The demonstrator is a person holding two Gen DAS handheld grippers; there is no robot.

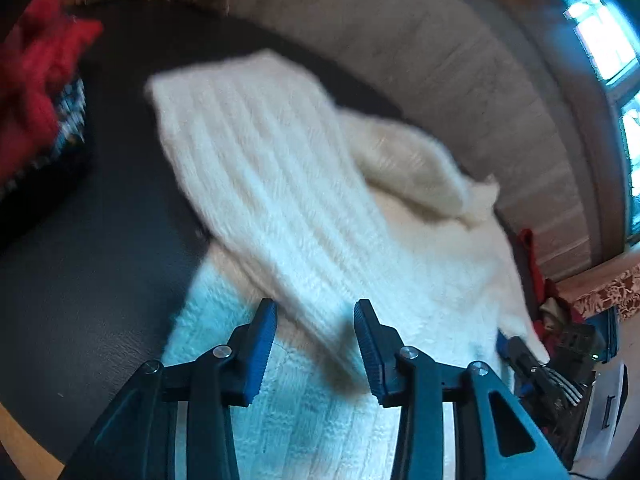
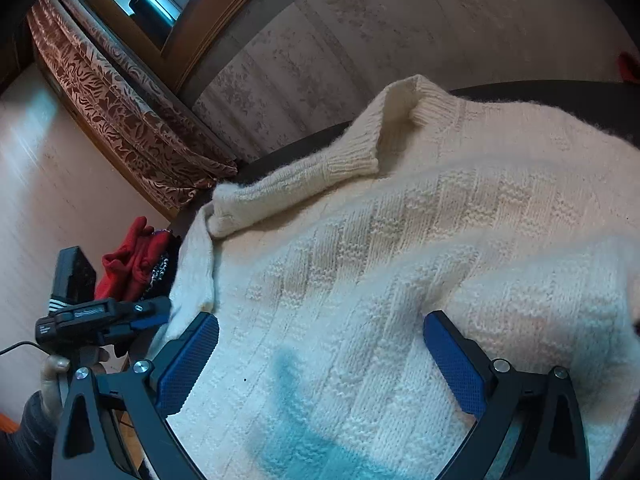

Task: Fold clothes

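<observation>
Two hand-held grippers are hovering over one cream knit sweater [image 1: 304,208] that is lying spread on a dark worktop [image 1: 100,248]. The left hand-held gripper [image 1: 315,344] is standing with its blue pads apart, nothing between them; a folded sleeve of the sweater is running diagonally away from just beyond its fingertips toward the far left, lying on top of the sweater's body. The right hand-held gripper [image 2: 320,354] is spread wide, its jaws well apart and holding nothing — the ribbed body of the sweater is filling the space between and beyond the pads, though whether the pads are touching the knit is not clear. In the right wrist view the sweater's ribbed collar [image 2: 384,128] is lying at the far edge, folded over, with another sleeve doubled back just left of it.

Red cloth [image 1: 36,80] is sitting at the worktop's far left in the left wrist view, beside something black-and-white checked; that picture is blurred. More red clothes [image 2: 132,260] are lying off the worktop's edge, near a patterned curtain [image 2: 120,108].
</observation>
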